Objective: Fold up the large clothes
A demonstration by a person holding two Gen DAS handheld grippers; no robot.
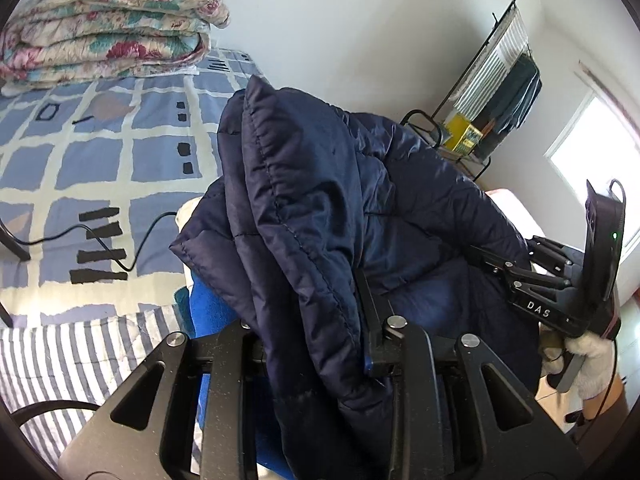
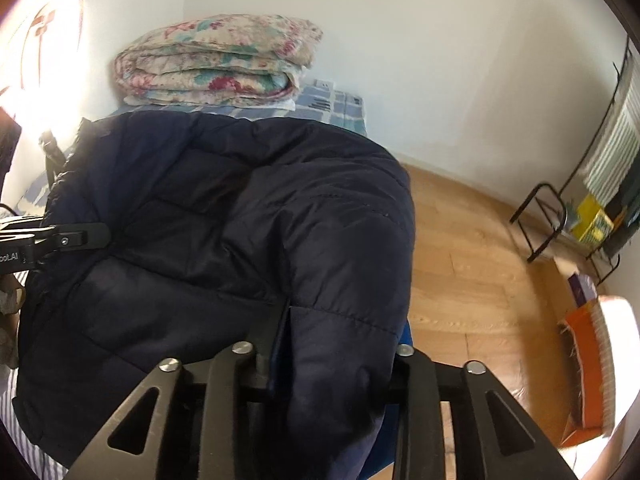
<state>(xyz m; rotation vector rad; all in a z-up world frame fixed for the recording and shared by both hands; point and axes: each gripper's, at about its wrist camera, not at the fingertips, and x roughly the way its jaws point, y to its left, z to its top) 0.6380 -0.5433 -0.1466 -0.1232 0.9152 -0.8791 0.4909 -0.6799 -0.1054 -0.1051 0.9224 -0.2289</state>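
White walls close in a small bedroom, where a bed [image 1: 100, 152] in a blue-and-cream checked cover takes up most of the space and a wooden floor [image 2: 472, 264] runs off to a black metal rack [image 2: 560, 216] hung with striped cloth in the far corner. At the head end of the bed, against the wall, sits a folded floral quilt [image 1: 112, 28]. A thin black cable [image 1: 132, 248] trails across the cover near the bed's near edge.

Held up above the near edge of the bed is a navy padded jacket [image 1: 320, 200], its quilted bulk bunched and draped between the two tools. The left gripper [image 1: 316, 344] is pinching a thick fold of the jacket, the cloth spilling down over its frame. The right gripper [image 2: 332, 360] has a padded fold lying between its fingers; the fabric hides the pads, so whether they press on it I cannot tell. From the left wrist view, the right gripper shows at the far side of the jacket, gripped by a hand [image 1: 588, 364] in a white fuzzy glove. Something bright blue [image 1: 208, 312] lies beneath the jacket.
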